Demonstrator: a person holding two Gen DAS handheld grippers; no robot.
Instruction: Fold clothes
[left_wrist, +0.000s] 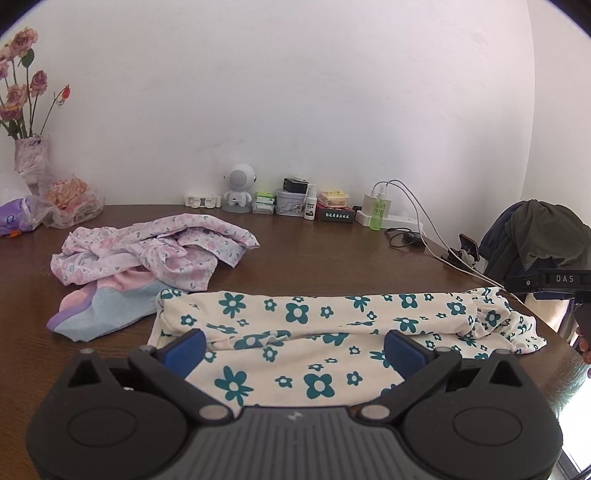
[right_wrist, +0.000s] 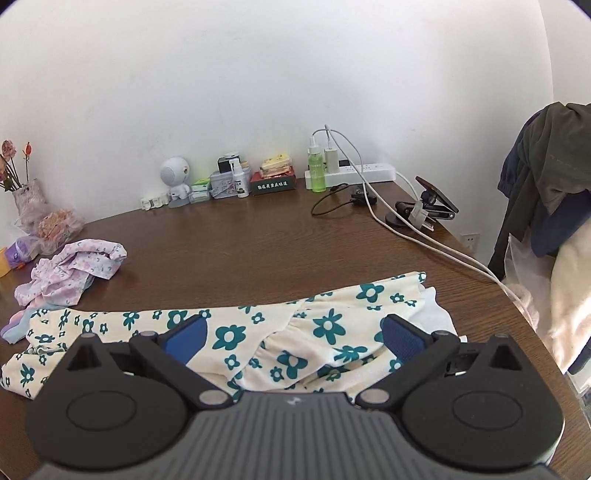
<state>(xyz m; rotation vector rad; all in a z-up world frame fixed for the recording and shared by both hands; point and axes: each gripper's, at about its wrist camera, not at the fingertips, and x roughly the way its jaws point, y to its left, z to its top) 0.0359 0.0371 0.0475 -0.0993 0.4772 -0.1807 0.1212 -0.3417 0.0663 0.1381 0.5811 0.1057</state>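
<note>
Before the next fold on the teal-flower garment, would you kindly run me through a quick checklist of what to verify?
1. Left claw open, holding nothing: ok.
2. Right claw open, holding nothing: ok.
3. Teal-flower garment lying on the table: ok.
4. Garment smooth: not ok, ridges and gathered cloth at its right end.
5. Pink pile clear of the garment: cannot tell, its blue piece meets the garment's left corner.
6. White cable off the garment: cannot tell.

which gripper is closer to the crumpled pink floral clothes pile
Left. The left gripper hangs open over the teal-flower garment with the pink pile just beyond its left finger. The right gripper, also open, sits at the garment's other end, the pile far off left.
</note>
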